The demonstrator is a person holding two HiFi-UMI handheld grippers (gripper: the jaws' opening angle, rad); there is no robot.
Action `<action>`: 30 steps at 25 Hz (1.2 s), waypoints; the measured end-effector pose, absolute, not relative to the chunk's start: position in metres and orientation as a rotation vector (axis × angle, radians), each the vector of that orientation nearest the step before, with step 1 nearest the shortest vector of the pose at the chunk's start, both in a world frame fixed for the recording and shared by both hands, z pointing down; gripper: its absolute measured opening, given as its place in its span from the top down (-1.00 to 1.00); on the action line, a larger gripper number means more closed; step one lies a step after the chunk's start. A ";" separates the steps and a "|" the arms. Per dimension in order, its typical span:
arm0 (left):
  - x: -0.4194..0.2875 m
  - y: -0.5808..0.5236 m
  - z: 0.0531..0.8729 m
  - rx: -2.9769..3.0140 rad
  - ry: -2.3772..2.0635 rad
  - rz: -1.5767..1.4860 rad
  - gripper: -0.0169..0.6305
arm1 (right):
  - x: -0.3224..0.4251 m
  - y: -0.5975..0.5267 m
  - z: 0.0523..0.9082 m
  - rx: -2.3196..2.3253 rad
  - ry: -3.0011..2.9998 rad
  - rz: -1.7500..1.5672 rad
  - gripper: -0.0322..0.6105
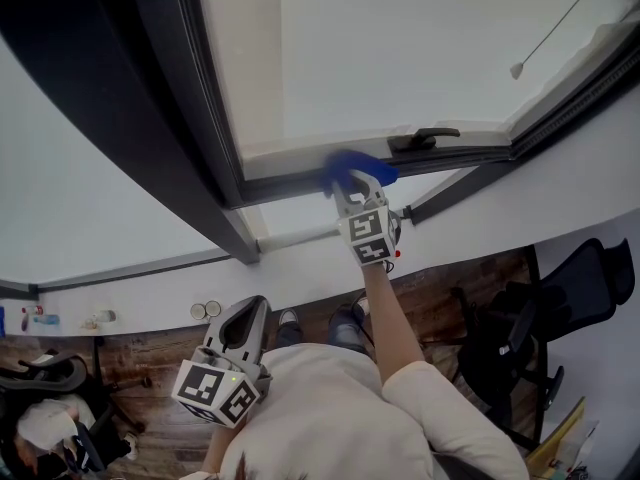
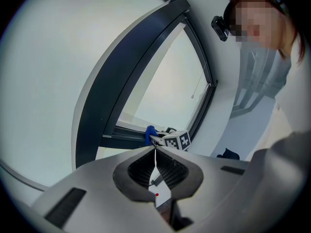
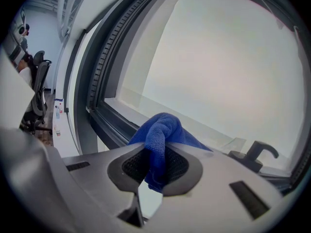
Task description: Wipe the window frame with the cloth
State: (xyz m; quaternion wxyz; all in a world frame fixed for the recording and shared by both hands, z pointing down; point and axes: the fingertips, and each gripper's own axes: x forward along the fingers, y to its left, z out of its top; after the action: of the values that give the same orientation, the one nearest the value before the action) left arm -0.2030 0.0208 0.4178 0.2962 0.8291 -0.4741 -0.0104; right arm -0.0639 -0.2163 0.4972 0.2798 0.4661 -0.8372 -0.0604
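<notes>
Jaws of right gripper point(image 3: 156, 154) are clamping blue cloth point(image 3: 163, 127), its bunched end sticking out ahead of them | cloth is lying against dark window frame point(image 1: 285, 183) just past jaws, window handle point(image 1: 422, 140) sitting to their right | left gripper point(image 2: 155, 148) jaws are sitting together, gripping nothing, well apart from frame

Tongs point(image 3: 154, 165) pinch blue cloth point(image 3: 160, 135) beside window frame point(image 3: 104, 125).

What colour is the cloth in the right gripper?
Blue; the cloth shows best in the right gripper view.
</notes>
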 end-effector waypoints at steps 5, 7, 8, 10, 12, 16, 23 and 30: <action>-0.204 0.020 0.417 2.207 -1.260 -0.026 0.91 | -0.052 -0.219 0.497 1.293 -2.239 -0.129 0.74; -0.204 0.020 0.417 2.208 -1.259 -0.025 0.91 | -0.046 -0.220 0.498 1.307 -2.232 -0.121 0.74; -0.204 0.019 0.417 2.208 -1.258 -0.025 0.91 | -0.043 -0.221 0.498 1.314 -2.228 -0.117 0.74; -0.204 0.019 0.417 2.209 -1.258 -0.025 0.91 | -0.037 -0.223 0.498 1.329 -2.220 -0.109 0.74; -0.205 0.019 0.418 2.209 -1.257 -0.023 0.91 | -0.032 -0.224 0.497 1.340 -2.211 -0.104 0.74; -0.204 0.019 0.418 2.210 -1.254 -0.023 0.91 | -0.018 -0.227 0.497 1.369 -2.195 -0.092 0.74; -0.201 0.018 0.419 2.216 -1.241 -0.012 0.91 | 0.010 -0.234 0.497 1.415 -2.157 -0.068 0.73; -0.196 0.016 0.419 2.224 -1.223 -0.005 0.91 | 0.043 -0.242 0.497 1.483 -2.118 -0.017 0.73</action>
State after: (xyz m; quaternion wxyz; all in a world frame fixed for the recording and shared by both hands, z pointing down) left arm -0.1960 0.0160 0.4186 0.2973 0.8367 -0.4600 -0.0017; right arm 0.0434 -0.2421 0.4965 0.2744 0.5516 -0.7877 -0.0064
